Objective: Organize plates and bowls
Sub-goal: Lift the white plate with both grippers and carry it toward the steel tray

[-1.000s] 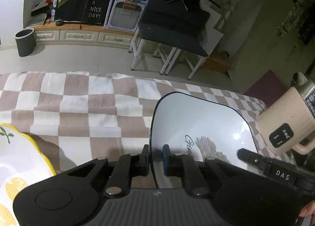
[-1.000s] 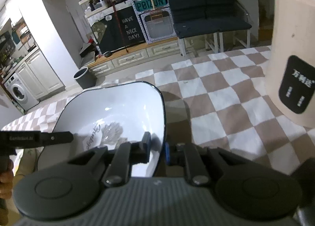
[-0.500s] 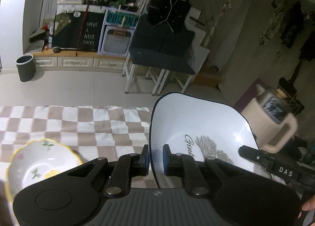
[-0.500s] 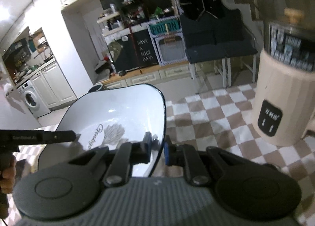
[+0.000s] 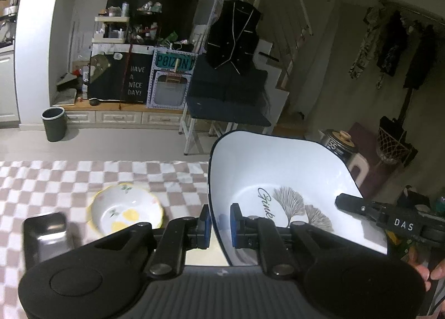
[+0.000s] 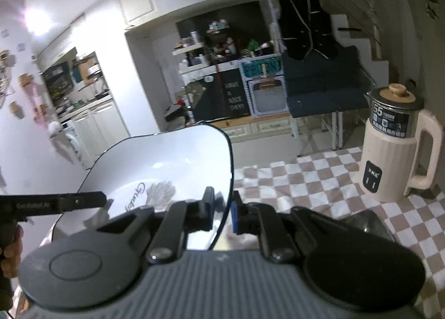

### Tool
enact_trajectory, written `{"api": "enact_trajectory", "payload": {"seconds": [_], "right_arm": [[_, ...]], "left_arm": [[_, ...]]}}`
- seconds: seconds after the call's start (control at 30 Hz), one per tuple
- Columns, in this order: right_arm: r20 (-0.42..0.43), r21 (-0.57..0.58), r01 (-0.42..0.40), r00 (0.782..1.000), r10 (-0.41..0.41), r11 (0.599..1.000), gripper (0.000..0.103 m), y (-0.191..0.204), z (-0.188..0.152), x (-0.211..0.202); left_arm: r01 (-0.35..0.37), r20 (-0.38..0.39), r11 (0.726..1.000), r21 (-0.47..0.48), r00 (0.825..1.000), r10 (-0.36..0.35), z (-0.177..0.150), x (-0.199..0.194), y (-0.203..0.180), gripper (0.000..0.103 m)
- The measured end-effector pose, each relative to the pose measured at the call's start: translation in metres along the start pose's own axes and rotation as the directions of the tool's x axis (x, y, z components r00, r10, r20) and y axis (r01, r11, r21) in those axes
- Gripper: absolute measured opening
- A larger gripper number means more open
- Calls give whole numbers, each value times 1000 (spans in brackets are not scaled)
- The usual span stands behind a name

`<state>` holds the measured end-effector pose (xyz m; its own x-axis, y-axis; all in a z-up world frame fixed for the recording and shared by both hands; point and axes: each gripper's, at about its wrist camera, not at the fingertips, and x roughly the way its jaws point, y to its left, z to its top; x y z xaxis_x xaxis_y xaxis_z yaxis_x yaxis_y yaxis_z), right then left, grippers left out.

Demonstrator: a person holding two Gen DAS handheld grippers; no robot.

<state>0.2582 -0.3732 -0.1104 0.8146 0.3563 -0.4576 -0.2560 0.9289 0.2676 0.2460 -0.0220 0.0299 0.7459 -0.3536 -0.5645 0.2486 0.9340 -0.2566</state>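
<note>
A large white plate with a dark rim and a leaf print [image 5: 281, 180] is held in the air above the checkered table [image 5: 69, 177]. My left gripper [image 5: 219, 226] is shut on its left rim. My right gripper [image 6: 224, 214] is shut on its right rim; the plate also shows in the right wrist view [image 6: 172, 169]. A white bowl with a yellow wavy rim and lemon print [image 5: 126, 209] sits on the table below, left of the plate. A black rectangular dish [image 5: 44, 235] lies left of the bowl.
A beige electric kettle [image 6: 397, 146] stands on the table at the right. A dark object [image 6: 361, 221] lies on the cloth near the right gripper. Beyond the table's far edge are a bin [image 5: 54, 123] and dark chairs [image 5: 228, 99].
Both grippers have lifted the white plate high above the table. The lemon bowl and black dish have come into view below, and the kettle now looks farther and lower.
</note>
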Motion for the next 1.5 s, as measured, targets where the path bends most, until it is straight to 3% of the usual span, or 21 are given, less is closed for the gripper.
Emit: {"api": "enact_trajectory", "payload": {"seconds": [0.27, 0.5, 0.67, 0.97, 1.13, 1.5], "right_arm": [[-52, 25, -56, 997, 57, 998, 14, 32, -50, -23], [-114, 33, -53, 992, 56, 998, 14, 47, -74, -16], [-170, 18, -79, 982, 81, 997, 14, 61, -87, -4], [-301, -6, -101, 949, 95, 995, 14, 88, -106, 19], [-400, -12, -72, 915, 61, 997, 16, 106, -126, 33], [-500, -102, -84, 866, 22, 991, 17, 138, -154, 61]], "left_arm": [[-55, 16, 998, -8, 998, 55, -47, -53, 17, 14], [-37, -43, 997, -71, 998, 34, -80, -60, 48, 13], [-63, -77, 991, -121, 996, 54, -101, -63, 72, 13], [-87, -161, 981, -171, 985, 59, -126, -56, 110, 13], [-98, -236, 982, -158, 970, 59, -144, -40, 125, 16], [-155, -319, 972, -179, 943, 92, -162, -21, 158, 21]]}}
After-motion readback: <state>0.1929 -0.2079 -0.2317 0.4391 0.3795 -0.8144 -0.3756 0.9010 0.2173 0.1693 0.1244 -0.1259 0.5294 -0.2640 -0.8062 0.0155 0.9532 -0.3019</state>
